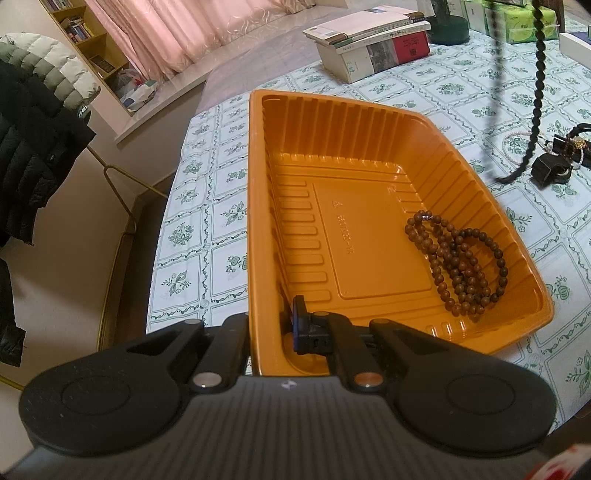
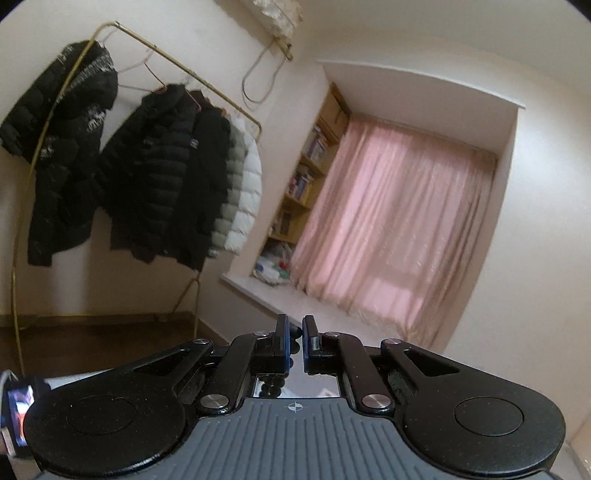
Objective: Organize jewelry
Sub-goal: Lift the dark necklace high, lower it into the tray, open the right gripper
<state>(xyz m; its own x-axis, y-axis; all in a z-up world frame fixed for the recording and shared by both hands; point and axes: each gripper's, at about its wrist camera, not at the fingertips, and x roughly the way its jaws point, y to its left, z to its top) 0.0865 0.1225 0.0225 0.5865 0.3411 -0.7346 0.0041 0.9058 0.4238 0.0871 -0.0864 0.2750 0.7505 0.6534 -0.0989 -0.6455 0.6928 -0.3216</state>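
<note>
Two hand-held grippers are at work over a desk covered in a white cloth with a green floral grid. The left hand-held gripper is closed on the near left corner of an orange plastic tray: one finger is inside the tray against the wall, the other outside it, with the rim clamped between them. The tray sits close to the desk's left edge, its ribbed walls slanting outward. Raised lettering is moulded into its floor, but it is too faint to read.

Inside the tray, against its right wall toward the near end, lies a brown wooden bead strand, coiled in several loops.

A dark bead strand hangs down from above at the far right of the left wrist view, its lower end blurred over the cloth just beyond the tray's right side. Past it on the cloth sits a small heap of other jewelry, black pieces with a pale pearl-like string among them.

At the desk's far edge stands a stack of books; one spine is red with light characters that cannot be made out. Green packets sit at the far right corner.

The right hand-held gripper is lifted and faces the room, toward pink curtains and dark coats on a rail. Its fingers are narrowly apart, with dark round beads pinched between them.
</note>
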